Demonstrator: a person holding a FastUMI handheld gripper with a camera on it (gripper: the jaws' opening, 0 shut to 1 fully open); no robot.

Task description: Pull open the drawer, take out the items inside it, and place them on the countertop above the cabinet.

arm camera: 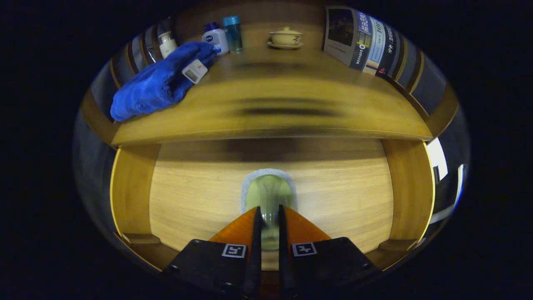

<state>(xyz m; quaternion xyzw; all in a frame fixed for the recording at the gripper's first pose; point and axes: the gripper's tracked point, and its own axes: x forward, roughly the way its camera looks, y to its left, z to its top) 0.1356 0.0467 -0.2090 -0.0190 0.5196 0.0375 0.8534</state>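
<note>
The open wooden drawer [200,200] has pale wood-grain flooring and darker side walls; the one item seen in it is a pale green sponge with a grey scouring edge [268,193], held above the drawer floor. The gripper [270,227] has its jaws clenched close together on the near end of this sponge, one finger pressing each side, so that the sponge is squeezed narrow between them and swells wider just beyond the fingertips [256,216]. The grey edge rims the far, rounded end of the sponge, which points toward the back of the drawer.

Above the drawer runs the cabinet's wooden worktop [291,112], its surface smeared by motion blur. On its left part lies a crumpled blue cloth [154,85], with a small white rectangular tag [194,71] lying on or against its right edge. Behind the cloth, against the back, stand a small white pump bottle [167,43], a white lotion bottle with a dark blue cap [215,37] and, just beside that, a translucent blue-green tumbler [232,33]. The cloth's far tip touches or overlaps the lotion bottle's base. Near the middle of the back stands a cream ceramic lidded bowl on a saucer [285,37], well apart from the bottles. At the right end, a row of upright books and magazines [362,39] leans along the worktop's back corner.
</note>
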